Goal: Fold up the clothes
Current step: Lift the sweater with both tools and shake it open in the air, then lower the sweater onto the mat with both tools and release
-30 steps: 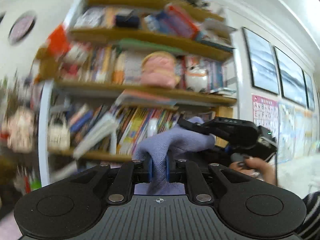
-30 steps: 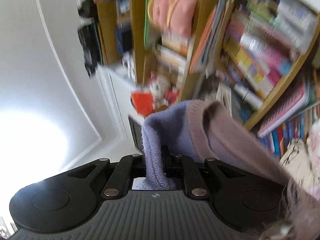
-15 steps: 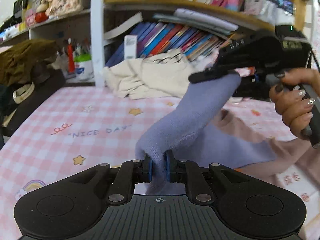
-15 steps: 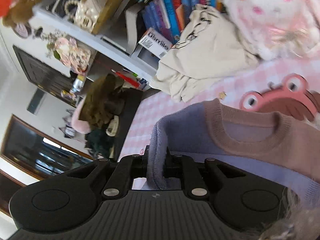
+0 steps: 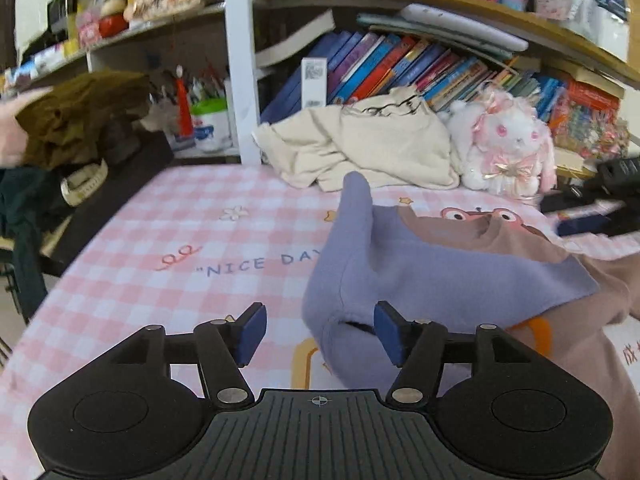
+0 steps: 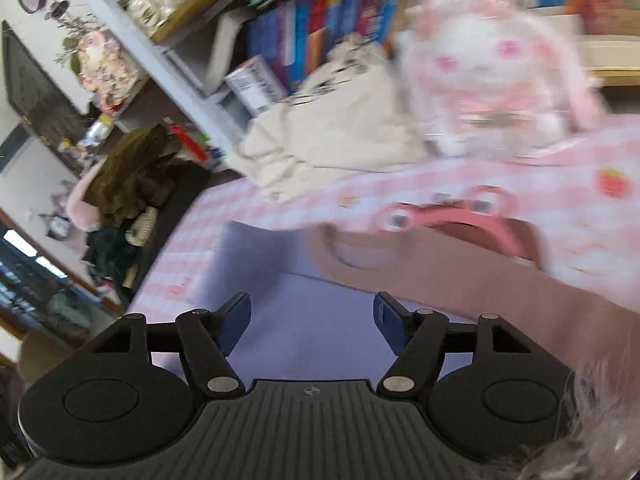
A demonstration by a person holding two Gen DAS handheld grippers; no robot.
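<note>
Both grippers have released the sweater (image 5: 440,272).

A counter (image 5: 168,240) covered in a pink-and-white checked cloth printed with "NICE DAY" and small cartoon motifs. On it lies a purple and dusty-pink sweater (image 5: 460,272), with one purple sleeve (image 5: 352,220) sticking up. At the far edge, against the bookshelf (image 5: 400,12), sit a crumpled cream garment (image 5: 372,148) and, just beside it, a white-and-pink plush rabbit (image 5: 504,140).
</note>
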